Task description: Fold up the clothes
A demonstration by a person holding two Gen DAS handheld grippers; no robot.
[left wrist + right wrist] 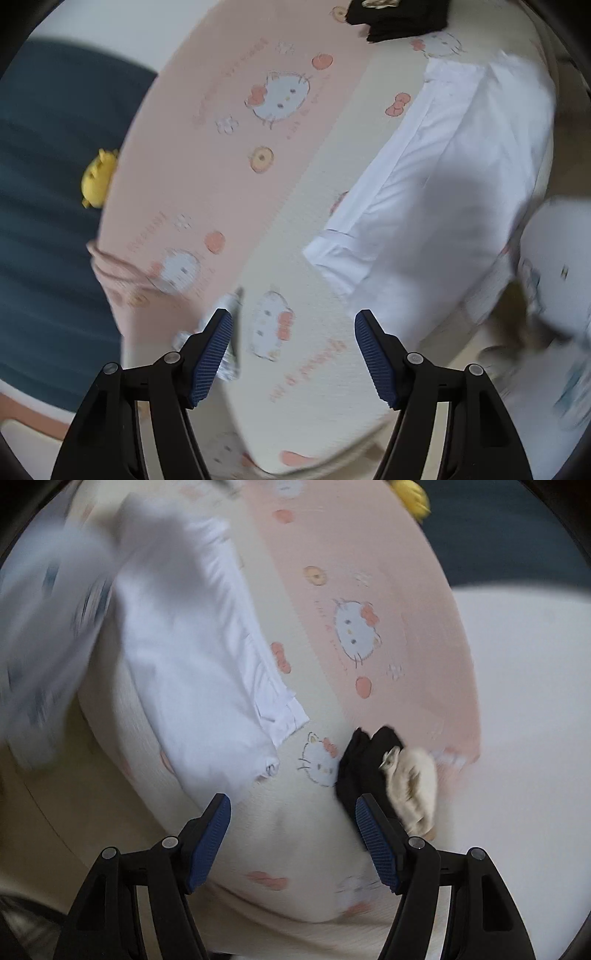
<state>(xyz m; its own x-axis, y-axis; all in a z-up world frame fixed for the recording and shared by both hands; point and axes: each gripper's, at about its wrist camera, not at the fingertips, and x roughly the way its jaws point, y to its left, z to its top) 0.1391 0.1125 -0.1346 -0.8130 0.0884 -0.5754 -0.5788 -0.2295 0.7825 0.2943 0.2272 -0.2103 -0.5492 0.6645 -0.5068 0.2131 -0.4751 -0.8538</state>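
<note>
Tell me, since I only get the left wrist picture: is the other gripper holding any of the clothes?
Observer: No. The right gripper is open, with nothing between its fingers, pointing down at the cat-print bedcover.
Operator: And that black thing at the top edge of my picture?
Observer: It is a crumpled black garment. A cream fluffy cloth lies against it, which your view almost wholly cuts off.
</note>
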